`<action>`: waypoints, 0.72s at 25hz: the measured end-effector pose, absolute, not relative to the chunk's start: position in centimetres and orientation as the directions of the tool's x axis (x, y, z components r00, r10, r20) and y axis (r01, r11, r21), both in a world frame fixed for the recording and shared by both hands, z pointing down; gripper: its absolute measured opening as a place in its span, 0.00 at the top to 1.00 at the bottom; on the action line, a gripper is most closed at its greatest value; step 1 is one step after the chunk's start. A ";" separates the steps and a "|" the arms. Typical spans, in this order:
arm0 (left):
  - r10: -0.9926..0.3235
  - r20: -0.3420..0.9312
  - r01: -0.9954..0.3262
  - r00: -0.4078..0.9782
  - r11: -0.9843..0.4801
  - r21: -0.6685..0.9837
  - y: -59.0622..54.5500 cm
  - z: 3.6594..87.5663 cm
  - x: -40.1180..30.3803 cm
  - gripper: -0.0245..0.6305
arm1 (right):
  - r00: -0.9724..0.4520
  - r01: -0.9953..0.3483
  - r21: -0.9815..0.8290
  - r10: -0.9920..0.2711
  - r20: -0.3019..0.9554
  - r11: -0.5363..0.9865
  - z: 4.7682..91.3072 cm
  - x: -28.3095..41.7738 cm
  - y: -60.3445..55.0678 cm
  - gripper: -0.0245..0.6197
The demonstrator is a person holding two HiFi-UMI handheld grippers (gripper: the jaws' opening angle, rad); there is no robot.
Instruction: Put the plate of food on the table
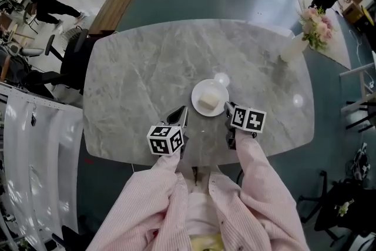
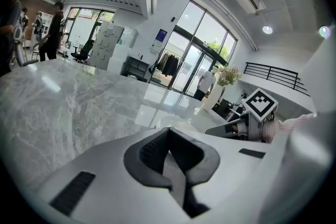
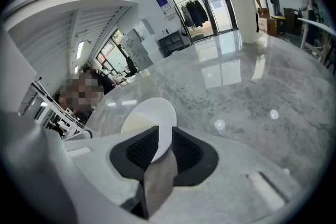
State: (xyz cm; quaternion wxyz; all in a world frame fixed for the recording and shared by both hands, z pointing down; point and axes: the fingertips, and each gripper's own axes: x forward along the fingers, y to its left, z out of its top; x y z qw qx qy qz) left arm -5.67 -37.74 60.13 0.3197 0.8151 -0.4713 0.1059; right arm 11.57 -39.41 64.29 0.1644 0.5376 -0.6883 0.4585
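A round white plate (image 1: 210, 97) with a pale block of food (image 1: 208, 101) rests flat on the grey marble table (image 1: 141, 73), near its front edge. My right gripper (image 1: 228, 110) is at the plate's right rim. In the right gripper view the rim of the plate (image 3: 149, 115) sits between the jaws of the right gripper (image 3: 161, 140), which stand slightly apart around it: open. My left gripper (image 1: 178, 117) hovers just left of the plate, apart from it; in its own view the left gripper (image 2: 169, 136) has its tips together with nothing between them.
A white vase (image 1: 292, 47) with pink flowers (image 1: 315, 25) stands at the table's far right edge. A dark office chair (image 1: 73, 62) is at the table's left side. People stand far off at the top left and top right.
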 end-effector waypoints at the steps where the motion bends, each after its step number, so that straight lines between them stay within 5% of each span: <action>1: -0.706 0.465 -0.836 0.534 -0.359 0.415 -37.8 59.7 -5.8 0.97 | -0.368 -0.894 -0.447 -0.601 0.710 0.020 63.8 11.6 -39.4 0.85; 4: -0.727 0.436 -0.839 0.530 -0.374 0.396 -37.7 58.2 -6.4 0.97 | -0.390 -0.896 -0.435 -0.633 0.669 0.093 62.1 11.3 -39.3 0.95; 18: -0.830 0.255 -0.855 0.497 -0.418 0.308 -37.9 50.1 -8.8 0.97 | -0.514 -0.817 -0.480 -0.782 0.353 0.320 52.3 11.4 -38.3 0.95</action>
